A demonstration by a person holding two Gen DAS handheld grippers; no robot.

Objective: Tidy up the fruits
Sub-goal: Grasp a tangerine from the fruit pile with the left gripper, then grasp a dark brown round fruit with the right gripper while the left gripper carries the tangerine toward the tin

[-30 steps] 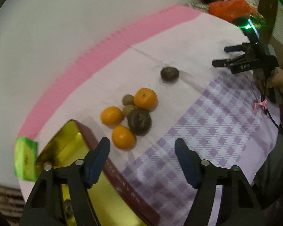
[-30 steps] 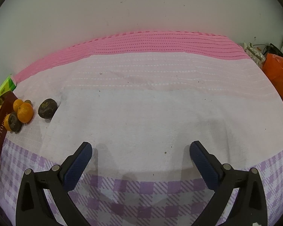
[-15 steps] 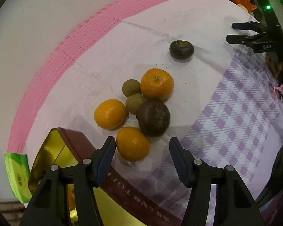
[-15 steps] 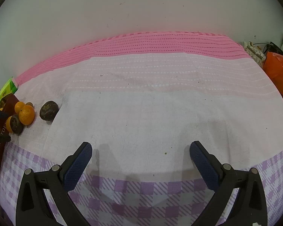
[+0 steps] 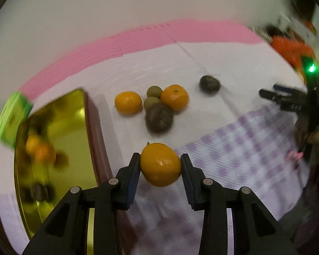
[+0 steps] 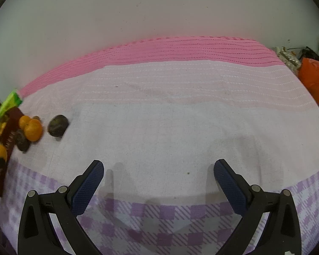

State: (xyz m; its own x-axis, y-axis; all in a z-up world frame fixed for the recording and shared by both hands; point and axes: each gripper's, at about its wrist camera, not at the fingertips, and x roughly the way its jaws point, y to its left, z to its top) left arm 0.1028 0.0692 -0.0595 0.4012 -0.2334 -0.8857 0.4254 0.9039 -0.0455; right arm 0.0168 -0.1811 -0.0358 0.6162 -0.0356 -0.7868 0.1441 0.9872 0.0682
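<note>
**No legible writing**

Nothing can be read in either view. The dark red side of the gold-lined box (image 6: 9, 137), at the left edge of the cloth, bears pale lettering in the right wrist view, but it is too small and blurred to make out. The green packet (image 5: 11, 120) beside it shows no readable print.
</note>
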